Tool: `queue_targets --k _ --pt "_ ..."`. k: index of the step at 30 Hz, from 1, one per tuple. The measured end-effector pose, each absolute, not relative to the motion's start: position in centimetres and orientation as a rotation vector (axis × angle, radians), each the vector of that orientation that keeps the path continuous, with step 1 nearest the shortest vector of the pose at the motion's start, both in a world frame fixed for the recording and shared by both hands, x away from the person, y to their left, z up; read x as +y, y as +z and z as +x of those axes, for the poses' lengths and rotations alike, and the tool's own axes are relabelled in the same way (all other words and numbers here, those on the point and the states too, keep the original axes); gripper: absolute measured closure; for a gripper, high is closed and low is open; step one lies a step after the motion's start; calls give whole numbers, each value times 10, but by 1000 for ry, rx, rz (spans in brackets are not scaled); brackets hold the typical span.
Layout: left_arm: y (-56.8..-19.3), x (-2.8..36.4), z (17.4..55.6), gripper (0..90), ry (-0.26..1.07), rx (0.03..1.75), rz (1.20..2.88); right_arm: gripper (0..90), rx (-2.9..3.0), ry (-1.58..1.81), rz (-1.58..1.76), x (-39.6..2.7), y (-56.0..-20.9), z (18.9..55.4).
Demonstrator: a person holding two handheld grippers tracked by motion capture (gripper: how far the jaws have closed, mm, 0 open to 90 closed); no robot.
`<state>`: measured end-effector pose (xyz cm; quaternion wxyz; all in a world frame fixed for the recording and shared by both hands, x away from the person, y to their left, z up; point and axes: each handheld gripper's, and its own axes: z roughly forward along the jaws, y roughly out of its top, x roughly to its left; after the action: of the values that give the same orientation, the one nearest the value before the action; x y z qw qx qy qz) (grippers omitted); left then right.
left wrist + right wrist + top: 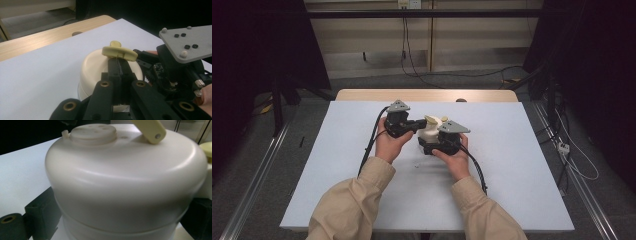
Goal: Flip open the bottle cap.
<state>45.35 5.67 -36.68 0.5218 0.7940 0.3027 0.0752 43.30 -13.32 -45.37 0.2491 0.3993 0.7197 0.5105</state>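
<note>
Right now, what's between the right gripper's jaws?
The cream container sits between them, one black jaw on each side of its body, in the right gripper view. Its yellow handle lies on top.

White table top (512,165); floor cables (452,75)

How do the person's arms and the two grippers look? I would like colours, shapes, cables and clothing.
Both forearms wear beige long sleeves. The left gripper and the right gripper have black bodies. Each carries a grey three-cornered plate on top, with small black screws and pale knobs at the corners. A black cable trails from each gripper. The jaws are black, on arms with brass-coloured pivot rings.
</note>
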Motion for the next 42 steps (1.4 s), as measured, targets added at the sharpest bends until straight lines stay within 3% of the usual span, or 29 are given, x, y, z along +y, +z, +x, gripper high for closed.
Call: queue_targets --k 42 --pt "-358 45 459 900 198 711 1907 51 1953 1386 1096 -132 -453 432"
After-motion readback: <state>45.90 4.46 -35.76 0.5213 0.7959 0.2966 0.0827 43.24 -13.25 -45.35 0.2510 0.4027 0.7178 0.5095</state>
